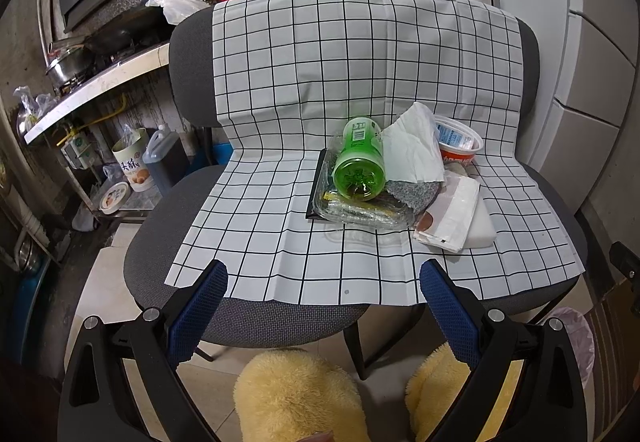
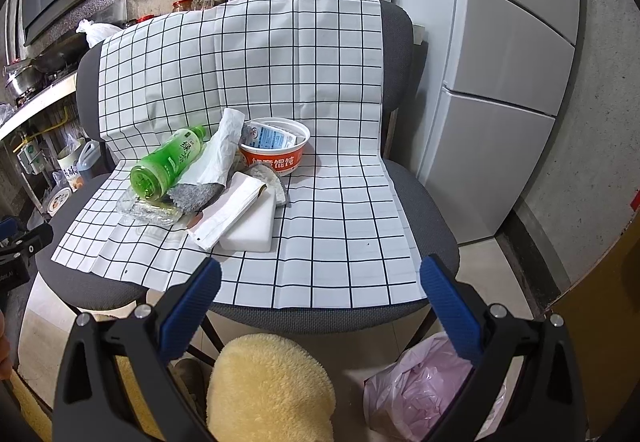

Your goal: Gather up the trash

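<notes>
The trash sits heaped mid-seat on the chair [image 2: 420, 202]: a green bottle [image 2: 166, 162] lies on its side across a clear plastic tray [image 2: 148, 210], crumpled paper [image 2: 222, 154] leans against an orange noodle bowl [image 2: 276, 156], and a paper sleeve [image 2: 228, 218] rests on a white foam block [image 2: 252, 228]. Left claw [image 1: 324, 296] and right claw [image 2: 320, 292] both hover off the seat's front edge, jaws wide apart, empty, likely lining up a first pick. A checked cloth [image 2: 320, 82] drapes seat and backrest, probably to set the trash off. A pink-lined bin [image 2: 416, 390] waits on the floor, kitchen shelves behind.
</notes>
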Available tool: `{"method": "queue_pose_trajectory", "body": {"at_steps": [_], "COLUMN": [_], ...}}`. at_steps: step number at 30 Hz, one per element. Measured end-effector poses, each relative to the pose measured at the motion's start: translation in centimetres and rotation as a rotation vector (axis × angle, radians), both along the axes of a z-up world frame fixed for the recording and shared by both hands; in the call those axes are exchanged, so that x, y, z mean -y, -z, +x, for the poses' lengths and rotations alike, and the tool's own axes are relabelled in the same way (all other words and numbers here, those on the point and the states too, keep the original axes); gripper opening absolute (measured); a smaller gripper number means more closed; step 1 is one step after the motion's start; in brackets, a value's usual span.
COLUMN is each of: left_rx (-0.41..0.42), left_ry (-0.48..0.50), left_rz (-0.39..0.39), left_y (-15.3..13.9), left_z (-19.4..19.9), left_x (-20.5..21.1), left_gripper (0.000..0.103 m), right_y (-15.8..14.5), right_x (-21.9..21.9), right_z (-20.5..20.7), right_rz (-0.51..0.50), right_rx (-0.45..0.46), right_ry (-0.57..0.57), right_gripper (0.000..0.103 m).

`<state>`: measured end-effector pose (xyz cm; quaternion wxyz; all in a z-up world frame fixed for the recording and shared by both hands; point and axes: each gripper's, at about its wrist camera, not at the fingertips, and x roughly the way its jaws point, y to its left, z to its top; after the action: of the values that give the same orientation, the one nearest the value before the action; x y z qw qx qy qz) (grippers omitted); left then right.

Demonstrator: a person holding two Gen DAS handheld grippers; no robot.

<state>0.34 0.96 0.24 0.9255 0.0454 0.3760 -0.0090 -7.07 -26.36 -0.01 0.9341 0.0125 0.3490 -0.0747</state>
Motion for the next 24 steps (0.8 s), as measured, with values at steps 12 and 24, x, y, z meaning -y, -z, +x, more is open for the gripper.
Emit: {"method": "queue_pose_trajectory", "body": {"at_steps": [12, 24], "left_rx": [0.001, 0.001], "left_ry": [0.000, -0.001], "left_rz": [0.001, 0.001], "left_y": [0.04, 0.17], "left_z": [0.00, -0.05], "left_x": [-0.07, -0.15], "left_gripper": [0.096, 0.096], "right_y": [0.13, 0.18], "right_x": [-0.11, 0.22], "right_z": [0.02, 0.22], "right_rz": [-0.002, 0.005], "right_rx": [-0.003, -0.013], "right_ry": [0.004, 0.007], "right_gripper": [0.097, 0.097]}}
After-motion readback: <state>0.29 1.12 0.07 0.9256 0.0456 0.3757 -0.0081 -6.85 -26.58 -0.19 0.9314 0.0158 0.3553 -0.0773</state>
